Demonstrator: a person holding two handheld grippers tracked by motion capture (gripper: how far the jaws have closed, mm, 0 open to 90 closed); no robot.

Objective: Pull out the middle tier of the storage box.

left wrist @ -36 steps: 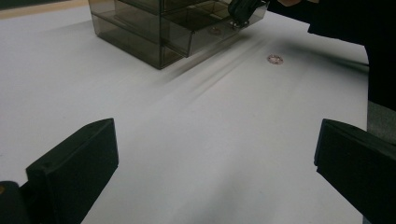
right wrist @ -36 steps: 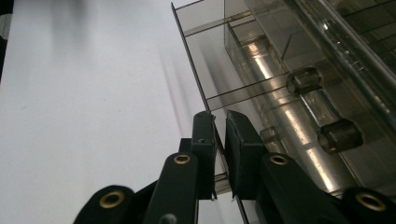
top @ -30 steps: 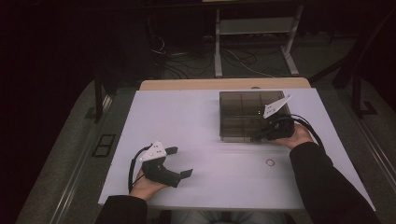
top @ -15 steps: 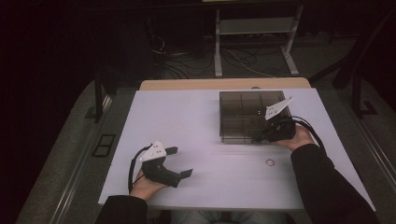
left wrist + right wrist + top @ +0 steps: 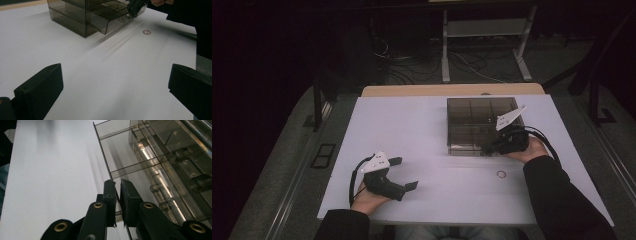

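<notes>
Drawer front (image 5: 110,157) of the smoky plastic organiser box (image 5: 472,112) is pinched between the closed jaws of the right tool (image 5: 490,148); the drawer (image 5: 110,20) sits partly out at the box's near side. Pulling well means drawing straight along its runners, level, without twisting the thin wall. Left tool (image 5: 404,172) rests open, well apart from the box. Nothing has visibly shifted since the earlier frame.

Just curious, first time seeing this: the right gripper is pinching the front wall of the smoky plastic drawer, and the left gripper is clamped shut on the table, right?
Not quite. The left gripper stands open, holding nothing, as the left gripper view shows. The right gripper does pinch the drawer wall.
</notes>
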